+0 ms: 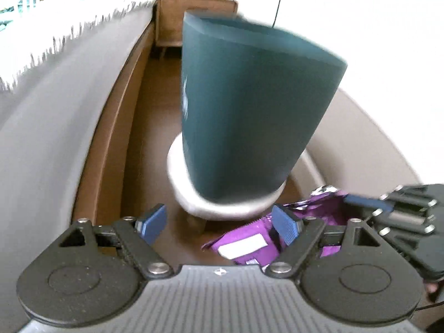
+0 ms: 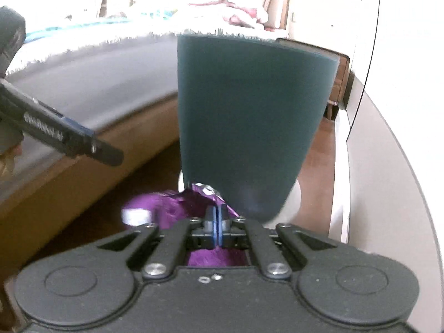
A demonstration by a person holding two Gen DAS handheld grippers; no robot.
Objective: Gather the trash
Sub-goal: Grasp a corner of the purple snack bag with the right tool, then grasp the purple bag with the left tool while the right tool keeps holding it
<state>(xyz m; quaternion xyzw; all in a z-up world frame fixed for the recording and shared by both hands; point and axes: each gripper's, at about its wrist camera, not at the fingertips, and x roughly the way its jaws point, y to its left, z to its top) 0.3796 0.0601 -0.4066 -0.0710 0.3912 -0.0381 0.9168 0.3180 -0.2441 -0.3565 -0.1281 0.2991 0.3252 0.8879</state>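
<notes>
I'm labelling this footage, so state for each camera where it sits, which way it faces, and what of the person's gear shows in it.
Left wrist: sits on the left gripper, looking forward and down at the dark teal bin on a white stool; its own open fingers show, plus the right gripper pinching a purple wrapper.
Right wrist: sits on the right gripper, facing the bin with the bed behind; its shut fingers grip the wrapper, and the left gripper's finger enters at left.
Shared: bin, wrapper, bed, each other's gripper.
</notes>
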